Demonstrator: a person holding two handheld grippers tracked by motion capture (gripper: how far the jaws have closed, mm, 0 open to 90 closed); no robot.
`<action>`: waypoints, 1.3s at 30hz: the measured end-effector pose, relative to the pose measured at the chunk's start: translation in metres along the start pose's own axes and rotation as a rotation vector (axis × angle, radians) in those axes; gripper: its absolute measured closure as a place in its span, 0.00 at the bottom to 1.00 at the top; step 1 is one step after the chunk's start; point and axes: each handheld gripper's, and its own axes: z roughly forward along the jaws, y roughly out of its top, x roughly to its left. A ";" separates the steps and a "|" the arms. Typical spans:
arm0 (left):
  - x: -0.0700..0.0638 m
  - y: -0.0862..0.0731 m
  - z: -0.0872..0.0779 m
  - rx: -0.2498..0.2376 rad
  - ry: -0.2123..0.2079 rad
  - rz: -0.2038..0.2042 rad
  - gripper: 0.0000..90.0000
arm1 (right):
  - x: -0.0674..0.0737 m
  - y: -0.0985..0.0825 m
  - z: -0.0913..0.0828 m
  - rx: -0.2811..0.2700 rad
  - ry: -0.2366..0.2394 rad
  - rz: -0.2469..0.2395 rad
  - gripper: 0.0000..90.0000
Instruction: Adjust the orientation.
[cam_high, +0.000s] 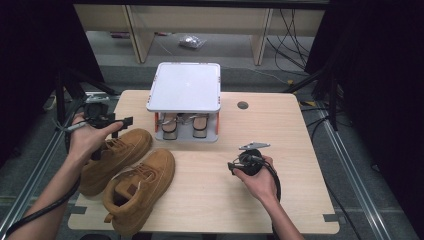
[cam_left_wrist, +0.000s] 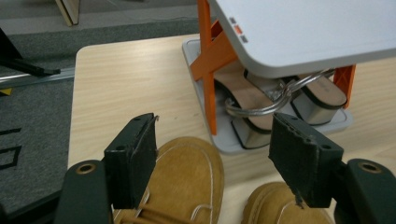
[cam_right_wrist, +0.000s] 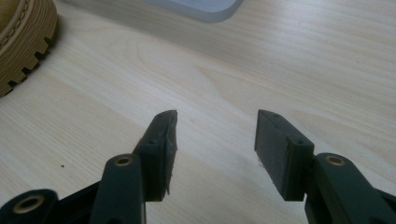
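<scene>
A: Starting nearest us, where do we stand with the shoes?

B: We judge the work about half done. The two tan boots, the nearer boot (cam_high: 137, 192) and the one behind it (cam_high: 114, 159), lie side by side on the left part of the table (cam_high: 210, 200), toes pointing toward the rack, and neither is on it yet.

A: And our tools?

B: Our left gripper (cam_high: 122, 121) hangs just above the farther boot with its jaws spread and nothing between them; in the left gripper view the pads (cam_left_wrist: 132, 161) frame that boot's toe (cam_left_wrist: 187, 172) without touching it. Our right gripper (cam_high: 232, 166) sits over bare wood to the right, jaws likewise spread and empty, well apart from the boots.

A: How do the boots look?

B: Suede-like, tan, with laces, padded collars and thick ridged soles (cam_right_wrist: 23, 44); they seem bulky and soft on top.

A: Farther back?

B: The small two-level shoe rack (cam_high: 184, 85) stands at the table's far middle. A pair of sandals (cam_left_wrist: 261, 100) with metallic heels already fills its lower level, between the orange struts. Its white top shelf is bare, so we reckon the boots go there, one after the other.
</scene>
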 end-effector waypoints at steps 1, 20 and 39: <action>0.001 -0.002 -0.002 0.007 0.004 -0.001 0.36 | 0.000 0.000 0.001 -0.002 0.003 -0.003 0.55; 0.031 -0.034 -0.019 0.063 0.031 -0.004 0.41 | 0.005 -0.004 0.000 0.016 -0.001 0.005 0.54; 0.063 -0.049 -0.041 0.070 0.098 -0.028 0.46 | 0.006 -0.004 0.005 0.019 0.006 -0.013 0.54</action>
